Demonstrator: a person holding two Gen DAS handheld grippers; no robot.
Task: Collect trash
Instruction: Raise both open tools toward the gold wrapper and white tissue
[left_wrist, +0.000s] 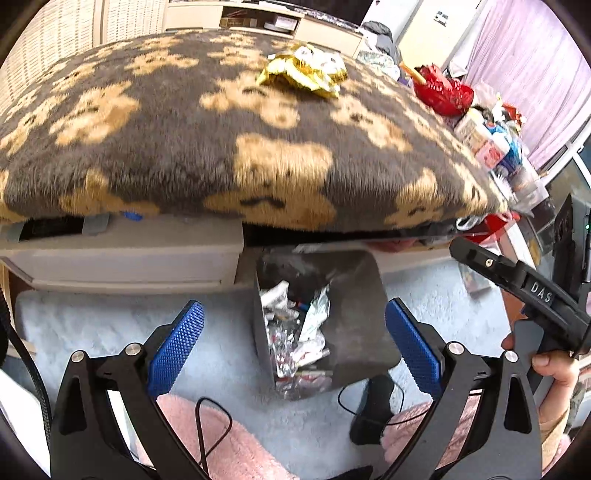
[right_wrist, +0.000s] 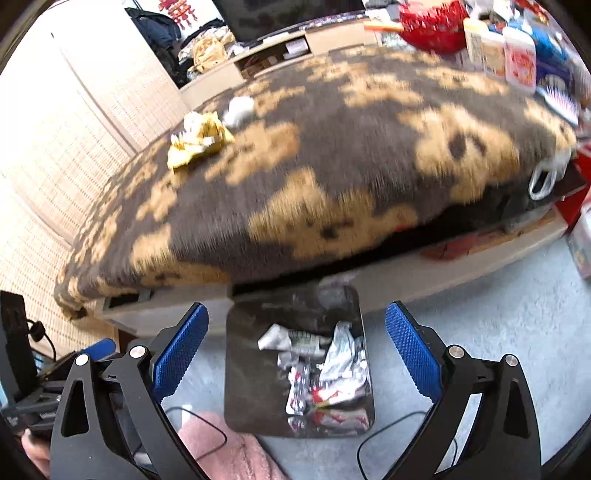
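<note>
Both grippers, left gripper (left_wrist: 293, 341) and right gripper (right_wrist: 297, 347), hang wide open and empty above the dark square bin (left_wrist: 354, 291) of silvery wrappers. Crumpled gold foil wrapper (left_wrist: 304, 72) waits at twelve o'clock on the brown bear-print blanket (left_wrist: 184, 147).

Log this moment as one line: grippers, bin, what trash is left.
left gripper: open, empty | right gripper: open, empty | bin: holds wrappers | gold wrapper: on blanket

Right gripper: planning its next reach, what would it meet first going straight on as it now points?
Probably the open trash bin on the carpet, onto the crumpled wrappers inside; depth is unclear.
</note>
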